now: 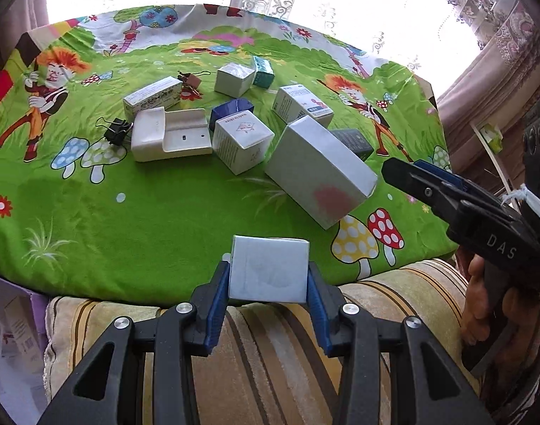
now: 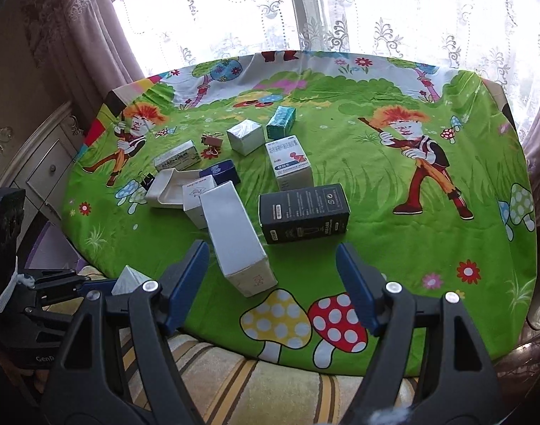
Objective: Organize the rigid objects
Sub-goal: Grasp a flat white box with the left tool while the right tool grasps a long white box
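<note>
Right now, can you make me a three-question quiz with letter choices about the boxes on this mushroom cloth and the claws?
1. Where is the black box?
A. beside the long white box
B. on the striped cushion
C. inside the white tray

2. What colour is the small box in the left claw?
A. red
B. white
C. black

3. How is the right claw?
A. shut on a clip
B. shut on a box
C. open, holding nothing

Answers:
1 A, it lies on the cloth next to that box.
2 B, its visible face is pale white.
3 C, its fingers stand apart over the cloth with nothing between them.
</note>
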`<act>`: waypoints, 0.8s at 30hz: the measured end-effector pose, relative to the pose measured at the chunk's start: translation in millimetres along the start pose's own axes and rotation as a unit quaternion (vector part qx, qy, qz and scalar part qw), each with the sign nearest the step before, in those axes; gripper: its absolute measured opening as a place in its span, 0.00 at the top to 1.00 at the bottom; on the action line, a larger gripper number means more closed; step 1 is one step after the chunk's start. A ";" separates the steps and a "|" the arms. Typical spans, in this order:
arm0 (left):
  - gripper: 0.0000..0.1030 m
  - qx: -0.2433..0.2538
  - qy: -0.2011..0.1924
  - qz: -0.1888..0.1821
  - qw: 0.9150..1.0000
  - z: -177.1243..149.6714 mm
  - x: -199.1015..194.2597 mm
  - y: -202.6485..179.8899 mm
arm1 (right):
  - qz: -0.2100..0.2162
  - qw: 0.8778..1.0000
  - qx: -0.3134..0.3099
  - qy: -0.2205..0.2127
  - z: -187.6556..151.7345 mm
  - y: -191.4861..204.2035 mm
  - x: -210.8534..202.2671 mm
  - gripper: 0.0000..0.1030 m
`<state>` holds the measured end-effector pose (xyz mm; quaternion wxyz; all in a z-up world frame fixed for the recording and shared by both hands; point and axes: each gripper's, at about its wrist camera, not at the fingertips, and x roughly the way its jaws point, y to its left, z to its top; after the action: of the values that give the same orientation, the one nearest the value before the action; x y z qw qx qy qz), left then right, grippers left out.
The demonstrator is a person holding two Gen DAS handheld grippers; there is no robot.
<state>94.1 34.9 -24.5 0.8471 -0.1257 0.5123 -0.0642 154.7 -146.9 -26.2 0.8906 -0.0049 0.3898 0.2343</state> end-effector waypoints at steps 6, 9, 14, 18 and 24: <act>0.59 -0.056 -0.039 0.000 0.998 -7.3 -21.3 28.6 | 0.003 0.999 -0.039 0.027 7.4 21.1 22.9 0.28; 0.59 -0.085 -0.055 0.000 0.995 -10.8 -30.9 43.4 | 0.001 0.998 -0.048 0.047 10.8 26.3 38.7 0.37; 0.59 -0.115 -0.073 -0.001 0.991 -17.8 -41.5 62.5 | -0.002 0.996 -0.046 0.076 11.8 26.6 57.9 0.55; 0.59 -0.132 -0.085 -0.001 0.988 -22.1 -48.3 72.3 | -0.007 0.997 -0.046 0.069 10.9 27.9 52.1 0.62; 0.59 -0.164 -0.108 0.008 0.981 -31.6 -61.7 89.6 | 0.004 0.998 -0.043 0.053 8.7 35.3 30.8 0.63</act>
<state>35.5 130.9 -10.9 0.8657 -0.2647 0.4228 0.0415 163.9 -101.1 -35.5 0.8668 -0.0539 0.4259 0.2538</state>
